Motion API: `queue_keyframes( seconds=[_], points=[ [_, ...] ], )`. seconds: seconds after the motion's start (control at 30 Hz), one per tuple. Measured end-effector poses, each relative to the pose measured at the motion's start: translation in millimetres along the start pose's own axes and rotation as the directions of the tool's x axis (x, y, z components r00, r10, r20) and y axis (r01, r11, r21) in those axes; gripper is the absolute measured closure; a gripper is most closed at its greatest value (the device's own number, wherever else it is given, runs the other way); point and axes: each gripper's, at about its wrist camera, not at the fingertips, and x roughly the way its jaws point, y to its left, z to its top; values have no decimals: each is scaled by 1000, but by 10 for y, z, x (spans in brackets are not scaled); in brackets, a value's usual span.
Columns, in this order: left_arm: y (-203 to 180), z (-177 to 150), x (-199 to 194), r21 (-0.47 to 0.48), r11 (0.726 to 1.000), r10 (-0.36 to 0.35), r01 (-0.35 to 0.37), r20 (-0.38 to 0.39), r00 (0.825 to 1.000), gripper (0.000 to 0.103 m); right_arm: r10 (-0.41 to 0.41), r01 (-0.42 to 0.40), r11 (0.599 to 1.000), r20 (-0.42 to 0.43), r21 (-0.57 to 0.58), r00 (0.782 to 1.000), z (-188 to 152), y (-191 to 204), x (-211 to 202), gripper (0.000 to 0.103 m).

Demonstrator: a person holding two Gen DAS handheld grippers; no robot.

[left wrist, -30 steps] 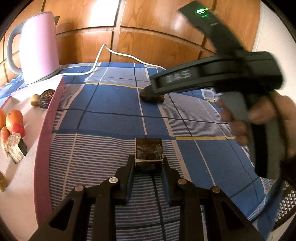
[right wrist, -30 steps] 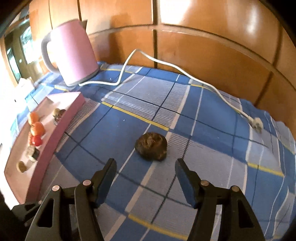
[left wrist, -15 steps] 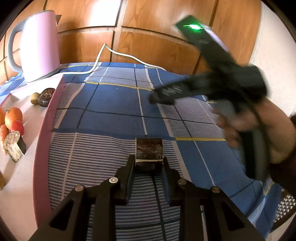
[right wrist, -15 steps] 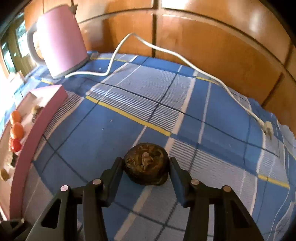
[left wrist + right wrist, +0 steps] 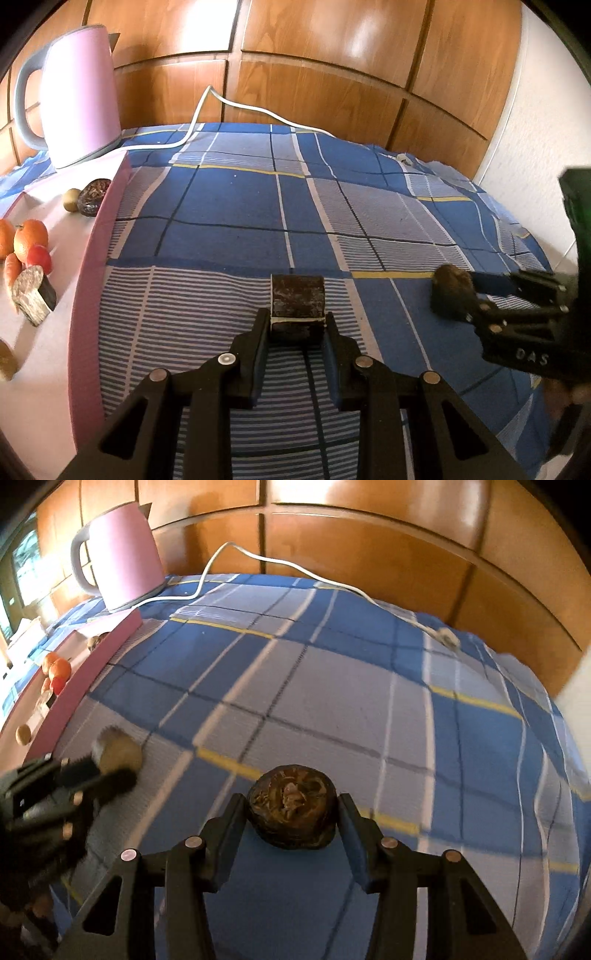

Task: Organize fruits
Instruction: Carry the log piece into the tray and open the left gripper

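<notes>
Dark round fruit (image 5: pixel 291 808) between hand-held gripper (image 5: pixel 291 814) fingers

Two matte-black plastic two-finger grippers, left (image 5: pixel 297 332) and right (image 5: pixel 291 814), each studded with round silver screws; the right's body bears pale "DAS" lettering.

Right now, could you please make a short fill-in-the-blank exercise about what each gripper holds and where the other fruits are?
1. The left gripper is shut on a dark ____-shaped piece.
2. The right gripper grips a round ____ fruit.
3. The oranges lie in the ____ tray.
4. A white cable runs from the pink ____.

Missing words: block; brown; pink; kettle
</notes>
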Motion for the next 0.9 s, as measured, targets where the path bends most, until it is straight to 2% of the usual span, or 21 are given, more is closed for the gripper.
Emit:
queue_keyframes(
  seconds=[0.23,0.63,0.9],
  points=[
    [-42,5,11,19,999,30,-29,-9,1000,76,3,-6,995,35,96,999,-187,-140,-73,52],
    [-82,6,14,42,997,59,-58,-11,998,76,40,-49,988,67,148,997,-239,-199,-47,52],
    [-127,22,6,67,994,88,-86,-17,996,76,11,-20,989,67,144,998,-247,-160,-41,52]
  ],
)
